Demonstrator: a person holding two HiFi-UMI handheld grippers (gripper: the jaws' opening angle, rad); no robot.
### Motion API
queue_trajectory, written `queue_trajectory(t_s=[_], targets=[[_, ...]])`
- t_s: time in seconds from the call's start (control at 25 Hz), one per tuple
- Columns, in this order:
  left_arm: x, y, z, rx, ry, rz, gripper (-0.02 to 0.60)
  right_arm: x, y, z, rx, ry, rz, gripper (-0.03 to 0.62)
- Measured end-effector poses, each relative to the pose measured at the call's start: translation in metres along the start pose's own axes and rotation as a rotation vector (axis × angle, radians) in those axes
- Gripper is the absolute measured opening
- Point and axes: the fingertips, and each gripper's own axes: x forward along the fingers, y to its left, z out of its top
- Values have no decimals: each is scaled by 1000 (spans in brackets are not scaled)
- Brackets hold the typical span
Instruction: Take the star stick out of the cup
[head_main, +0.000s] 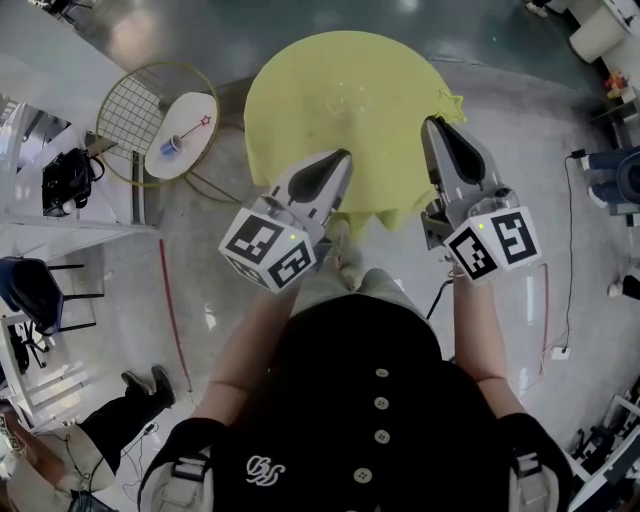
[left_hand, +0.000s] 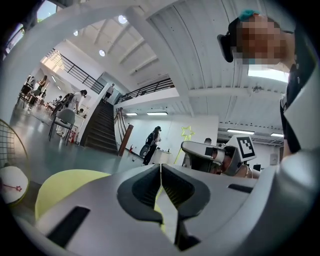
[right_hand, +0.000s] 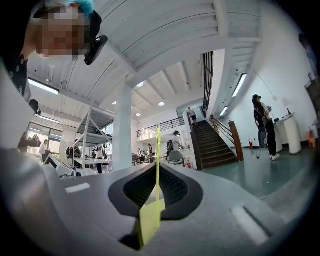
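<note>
Left gripper and right gripper are each clamped on a yellow cloth that is spread over a round surface. No part of the task is judged done: the star stick is seen standing in the cup on a small white table, well apart at the left. A glossy grey floor and stairs are shown.

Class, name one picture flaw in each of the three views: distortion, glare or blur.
Head view: fisheye bends the room; glare on the floor beyond the yellow cloth. Left gripper view: dark rounded corners. Right gripper view: the ceiling beams curve.
</note>
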Motion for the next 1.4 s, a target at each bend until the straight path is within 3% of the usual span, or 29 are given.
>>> queue_trajectory(t_s=[0.28,0.6,1.4], targets=[[-9,-11,-2,0,-13,6,18,-24,16,1,37,0,28,17],[-21,-23,-9,-31,-14,-22,18,-40,21,-24,112,32,20,17],[-21,-23,-24,-86,5,-27,18,-45,24,-45,127,99,40,17]])
